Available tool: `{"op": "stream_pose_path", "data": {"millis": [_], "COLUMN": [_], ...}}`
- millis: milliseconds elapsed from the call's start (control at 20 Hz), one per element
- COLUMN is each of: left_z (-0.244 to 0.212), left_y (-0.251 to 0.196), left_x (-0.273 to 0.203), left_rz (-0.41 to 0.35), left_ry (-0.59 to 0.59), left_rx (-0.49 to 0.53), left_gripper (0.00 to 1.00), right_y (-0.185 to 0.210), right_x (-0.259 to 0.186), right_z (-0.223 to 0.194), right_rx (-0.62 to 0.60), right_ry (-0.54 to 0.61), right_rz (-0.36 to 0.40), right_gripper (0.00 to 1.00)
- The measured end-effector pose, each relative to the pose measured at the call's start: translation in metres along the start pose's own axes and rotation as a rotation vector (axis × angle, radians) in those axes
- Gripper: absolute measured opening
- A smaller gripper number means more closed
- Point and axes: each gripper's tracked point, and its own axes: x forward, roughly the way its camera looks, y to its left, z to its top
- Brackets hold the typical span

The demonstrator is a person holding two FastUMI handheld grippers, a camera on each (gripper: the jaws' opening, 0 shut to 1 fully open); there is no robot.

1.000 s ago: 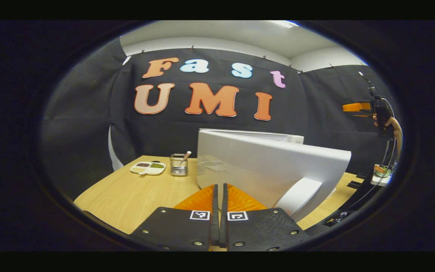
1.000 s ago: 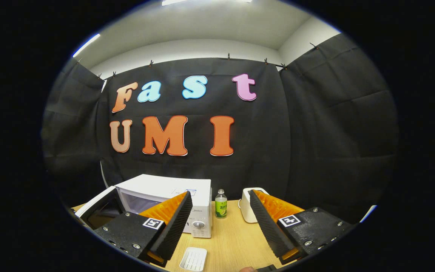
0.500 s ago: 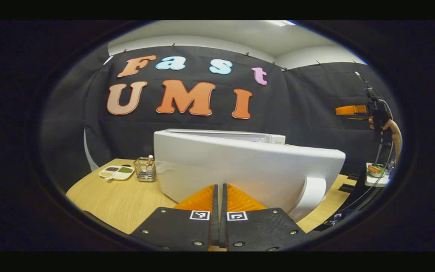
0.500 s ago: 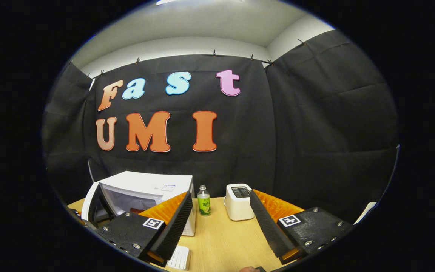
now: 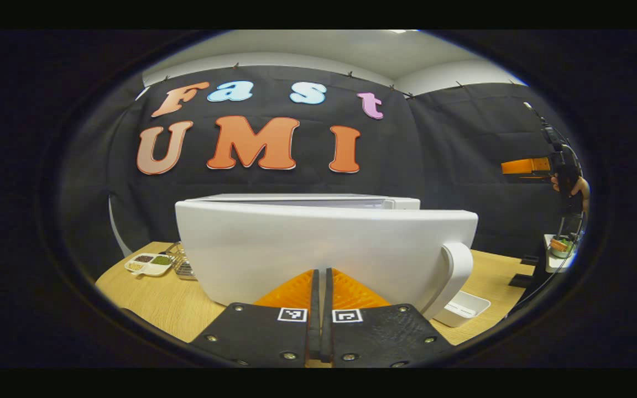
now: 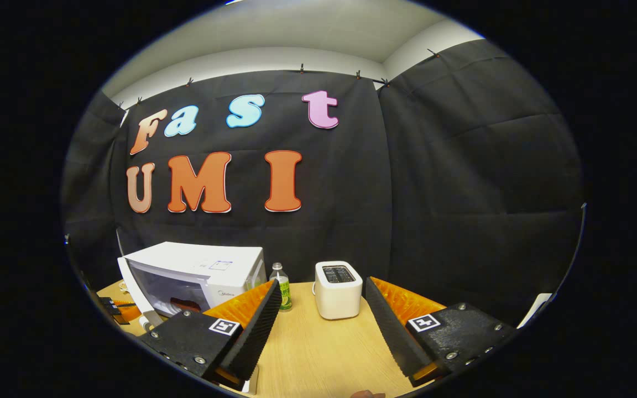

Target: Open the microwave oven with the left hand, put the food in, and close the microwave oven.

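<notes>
Fingers pressed together on my left gripper (image 5: 321,287), microwave door (image 5: 324,251) dead ahead at twelve o'clock. Right gripper (image 6: 321,312) gapes apart; microwave (image 6: 197,271) at ten.

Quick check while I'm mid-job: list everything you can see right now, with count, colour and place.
White microwave oven: one, left on the table, door ajar.
Light wooden table: one, under everything.
Clear bottle with green label: one, right of the microwave.
White toaster: one, right of the bottle.
White divided dish of food: one, left of the door.
Wire holder: one, beside that dish.
White ridged tray: one, below the door handle.
Left claw: shut, at the door.
Right claw: open, above the table.
</notes>
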Motion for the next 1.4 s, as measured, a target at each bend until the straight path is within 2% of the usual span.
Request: {"op": "stream_pose_path", "data": {"millis": [50, 150, 200, 350, 650, 800, 900, 950, 1050, 1150, 1400], "left_z": [0.001, 0.003, 0.005, 0.006, 0.004, 0.003, 0.001, 0.003, 0.001, 0.008, 0.074], "left_y": [-0.001, -0.005, -0.004, -0.006, -0.001, 0.002, 0.003, 0.004, 0.003, 0.003, 0.005], "left_x": [0.009, 0.025, 0.032, 0.05, 0.087, 0.088, 0.096, 0.092, 0.094, 0.086, 0.038], "left_rz": [0.005, 0.021, 0.036, 0.042, 0.108, 0.142, 0.15, 0.156, 0.151, 0.142, 0.115], "left_ry": [-0.004, -0.009, -0.012, -0.015, -0.008, -0.005, 0.016, 0.003, 0.032, 0.035, -0.021], "left_rx": [-0.006, -0.006, -0.003, -0.021, 0.058, 0.086, 0.08, 0.06, 0.056, 0.052, 0.024], "left_gripper": [0.02, 0.01, 0.02, 0.02, 0.02, 0.0, 0.05, 0.01, 0.05, 0.0, 0.01], "right_y": [-0.003, -0.008, -0.009, -0.014, -0.027, -0.031, -0.029, -0.028, -0.023, -0.017, -0.005], "right_x": [0.003, 0.009, 0.01, 0.016, 0.027, 0.032, 0.034, 0.035, 0.033, 0.028, 0.015], "right_z": [-0.003, -0.007, -0.009, -0.02, -0.034, -0.04, -0.043, -0.044, -0.044, -0.043, -0.024], "right_rx": [0.005, 0.01, 0.011, 0.014, 0.021, 0.03, 0.033, 0.031, 0.033, 0.035, 0.027], "right_ry": [0.002, 0.005, 0.006, 0.018, 0.039, 0.046, 0.05, 0.054, 0.055, 0.06, 0.051], "right_rz": [-0.004, -0.013, -0.012, -0.017, -0.05, -0.056, -0.058, -0.057, -0.05, -0.038, -0.019], "right_gripper": [1.0, 1.0, 0.95, 0.95, 0.95, 0.95, 0.95, 0.95, 0.95, 0.95, 0.95]}}
